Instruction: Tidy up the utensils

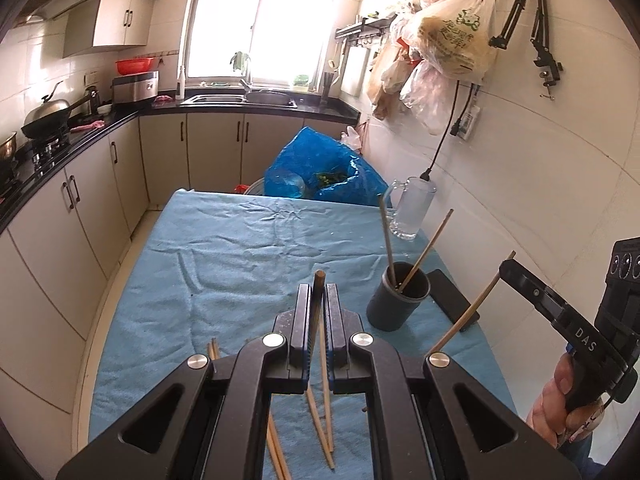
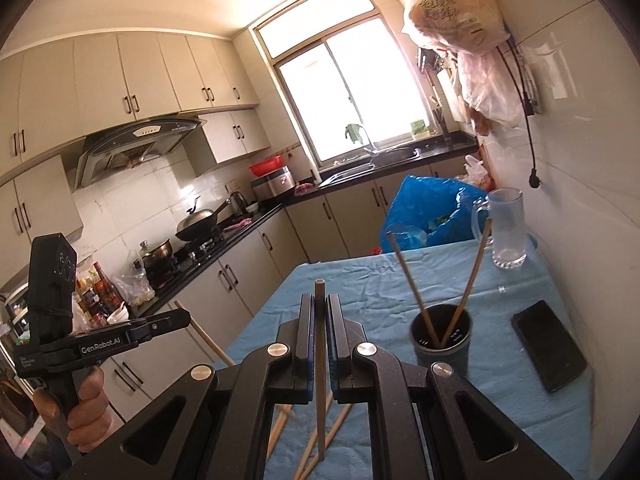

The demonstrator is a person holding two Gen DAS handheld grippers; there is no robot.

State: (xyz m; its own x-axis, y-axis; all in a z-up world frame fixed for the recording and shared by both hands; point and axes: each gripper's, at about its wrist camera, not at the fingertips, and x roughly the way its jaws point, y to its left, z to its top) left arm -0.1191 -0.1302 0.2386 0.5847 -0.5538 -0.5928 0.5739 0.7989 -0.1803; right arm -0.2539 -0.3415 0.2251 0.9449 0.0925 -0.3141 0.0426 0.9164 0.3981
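Left gripper [image 1: 319,304] clamped tight on one chopstick [image 1: 319,280], tip poking up past the jaws; right gripper [image 2: 319,316] likewise pinched on another chopstick [image 2: 320,360], held above the blue cloth [image 1: 240,248]. Dark cup [image 1: 398,298] stands on the cloth by a black phone [image 1: 452,300], two chopsticks leaning inside. More loose chopsticks [image 1: 320,420] lie on the cloth beneath the grippers.

You have two chopsticks [image 2: 412,280] standing in one dark cup [image 2: 442,342], one clamped in each of two grippers, one glass mug [image 2: 507,228], one phone [image 2: 548,344].
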